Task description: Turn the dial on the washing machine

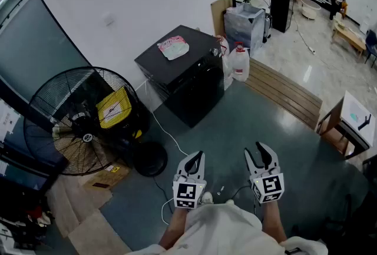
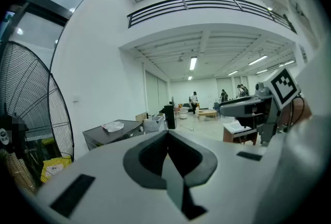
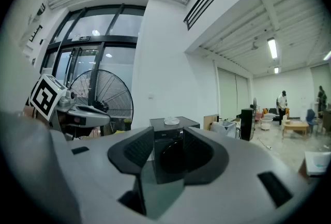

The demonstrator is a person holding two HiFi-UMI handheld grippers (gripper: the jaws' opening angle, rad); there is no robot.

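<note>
The black washing machine [image 1: 187, 74] stands against the white wall, well ahead of both grippers. Its dark front also shows between the jaws in the right gripper view [image 3: 173, 153], and it sits at the left in the left gripper view [image 2: 111, 134]. Its dial is too small to make out. My left gripper [image 1: 196, 157] [image 2: 168, 134] hangs low over the floor with its tips together and nothing in it. My right gripper [image 1: 261, 148] [image 3: 168, 132] is level beside it, jaws a narrow gap apart and empty.
A pink-and-white cloth [image 1: 173, 46] lies on the machine's top. A large floor fan [image 1: 82, 121] stands at the left, a cardboard box [image 1: 109, 174] before it. White jugs [image 1: 238, 62], a wooden ramp [image 1: 288, 95] and a small table [image 1: 353, 121] are on the right. A white cable [image 1: 168, 136] crosses the floor.
</note>
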